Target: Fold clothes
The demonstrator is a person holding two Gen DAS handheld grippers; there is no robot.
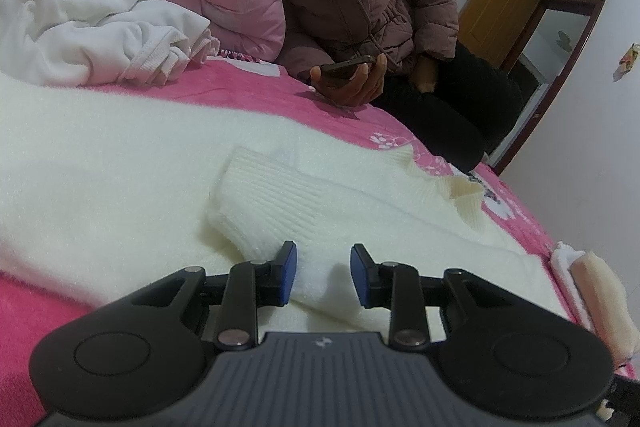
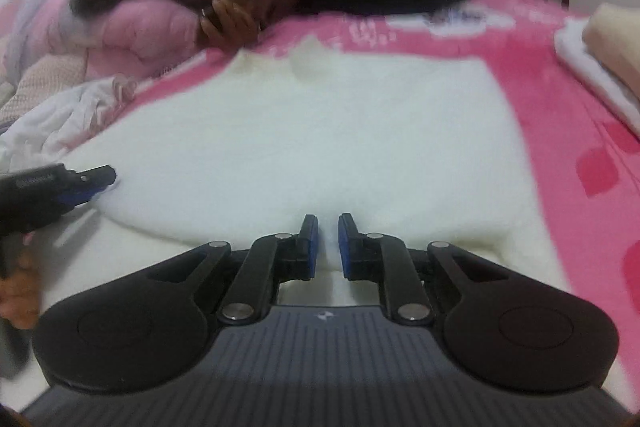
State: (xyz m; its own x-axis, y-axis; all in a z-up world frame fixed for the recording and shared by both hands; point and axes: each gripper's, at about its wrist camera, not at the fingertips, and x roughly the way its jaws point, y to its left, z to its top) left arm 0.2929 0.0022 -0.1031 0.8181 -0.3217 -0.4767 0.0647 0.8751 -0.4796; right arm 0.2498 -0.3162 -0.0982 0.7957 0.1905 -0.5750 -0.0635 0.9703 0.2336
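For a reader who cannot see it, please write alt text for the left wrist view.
The left gripper, jaws open with nothing gripped, hovers over a cream sweater spread on a pink blanket, one ribbed sleeve folded across it. Behind, a seated person holds a phone beside piled clothes.

My left gripper (image 1: pixel 323 275) is showing a black linkage frame with two round black side housings, silver pivot pins at the joints, and a grey ribbed base plate carrying a small pale logo. Its fingers (image 1: pixel 289 273) are wearing blue pads on black backings. My right gripper (image 2: pixel 328 245) is presenting the same build: black arms, silver pins, grey ribbed plate with logo, blue-faced fingers (image 2: pixel 310 247). White lettering is showing on the left gripper's black side in the right wrist view.
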